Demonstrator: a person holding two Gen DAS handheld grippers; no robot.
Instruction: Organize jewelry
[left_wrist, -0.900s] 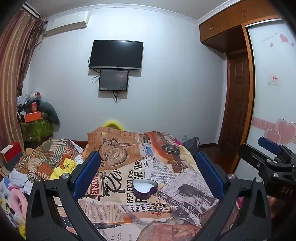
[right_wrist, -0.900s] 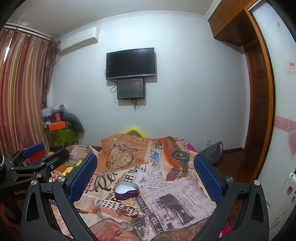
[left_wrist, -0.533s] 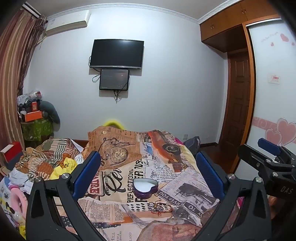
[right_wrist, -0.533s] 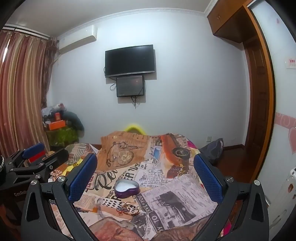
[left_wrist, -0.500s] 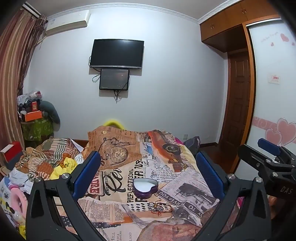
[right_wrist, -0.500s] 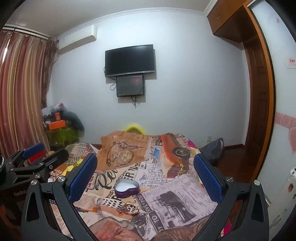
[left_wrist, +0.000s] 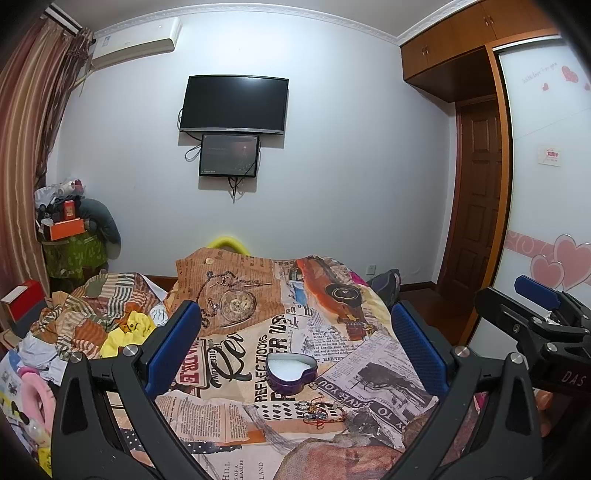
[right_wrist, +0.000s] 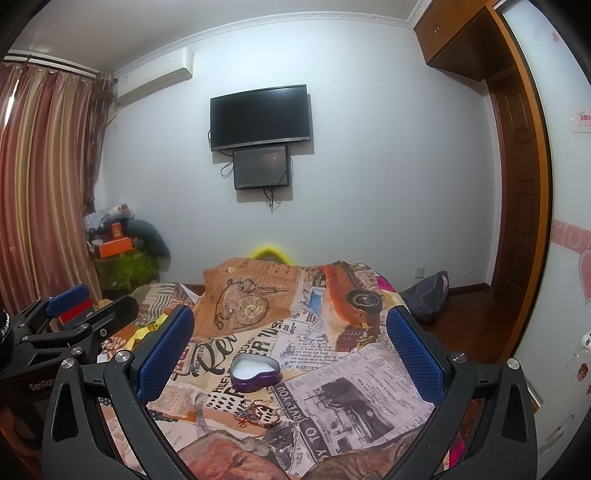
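Observation:
A purple heart-shaped tin (left_wrist: 291, 373) with a white lining lies open on the newspaper-print bedspread (left_wrist: 236, 354). It also shows in the right wrist view (right_wrist: 255, 373). A small tangle of jewelry with red cord (left_wrist: 320, 405) lies just in front of the tin, also in the right wrist view (right_wrist: 257, 411). My left gripper (left_wrist: 295, 350) is open and empty, held above the bed short of the tin. My right gripper (right_wrist: 290, 350) is open and empty, likewise above the bed. Each gripper shows at the edge of the other's view.
Crumpled clothes and a striped cloth (left_wrist: 99, 314) lie on the bed's left side. A dark bag (right_wrist: 428, 295) sits on the floor by the wooden door (left_wrist: 476, 206). A TV (left_wrist: 234, 105) hangs on the far wall. A cluttered stand (left_wrist: 70, 240) stands by the curtains.
Both views have drifted slightly; the right gripper has tilted a little. The tin and jewelry have not moved. Both grippers stay open.

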